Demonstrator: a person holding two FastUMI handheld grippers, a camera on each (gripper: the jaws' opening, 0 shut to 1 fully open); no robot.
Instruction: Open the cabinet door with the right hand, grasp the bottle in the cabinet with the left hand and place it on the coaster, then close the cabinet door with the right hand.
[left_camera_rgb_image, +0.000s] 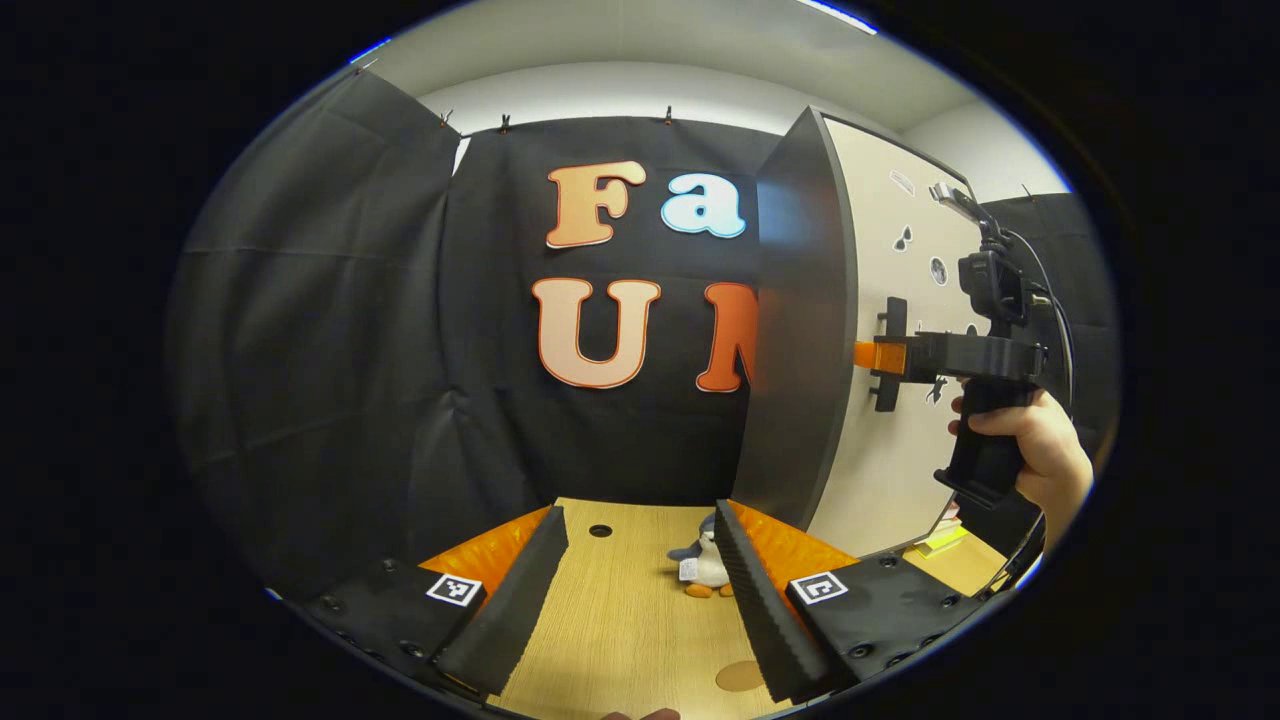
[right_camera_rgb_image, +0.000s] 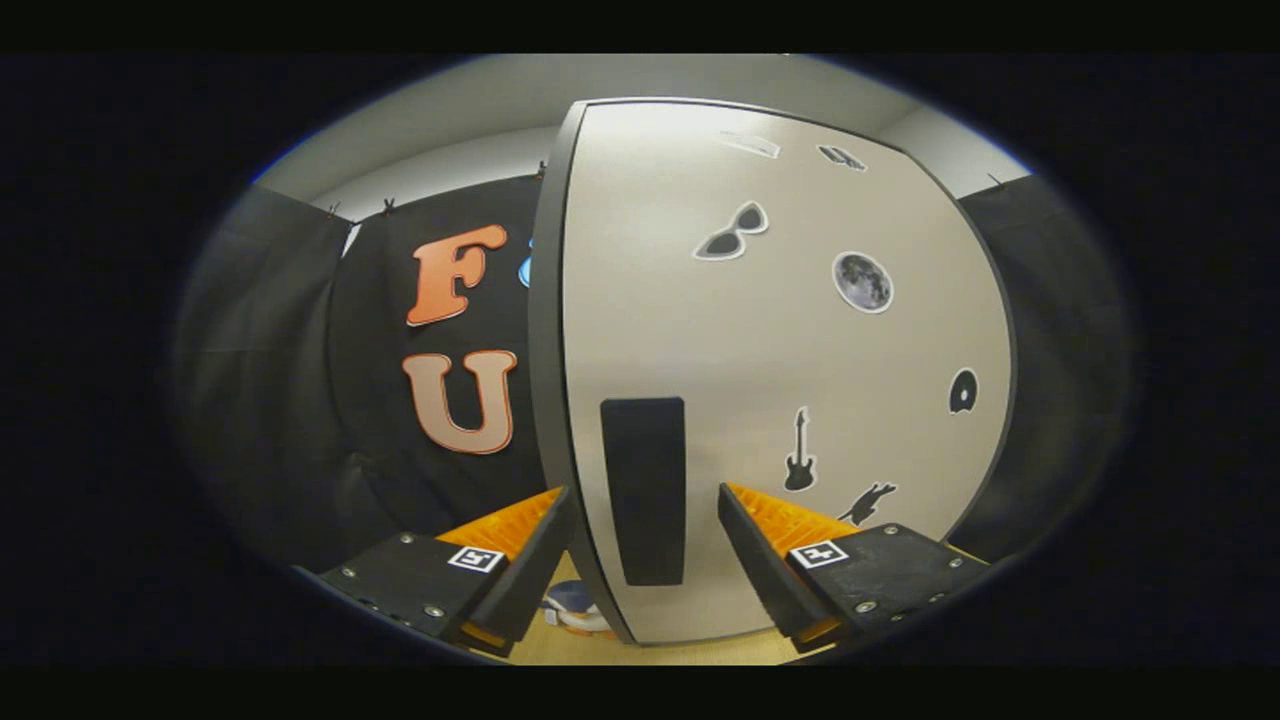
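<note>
We can read no words or numbers. The cabinet door (right_camera_rgb_image: 780, 380) carries picture stickers without lettering, each gripper bears a square coded marker (left_camera_rgb_image: 453, 589), and the penguin toy (left_camera_rgb_image: 706, 567) perhaps wears a tag, too small to read.

The cabinet door (right_camera_rgb_image: 760, 380) is off-white with a dark grey edge, a black handle (right_camera_rgb_image: 645, 490) and black-and-grey stickers. The counter (left_camera_rgb_image: 620, 610) is pale wood grain. The toy penguin (left_camera_rgb_image: 705, 565) is grey and white with orange feet.

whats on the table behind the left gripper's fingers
A small penguin toy stands on the wooden table, partly covered by one finger. A round coaster lies nearer. The cabinet door hides what is inside the cabinet.
</note>
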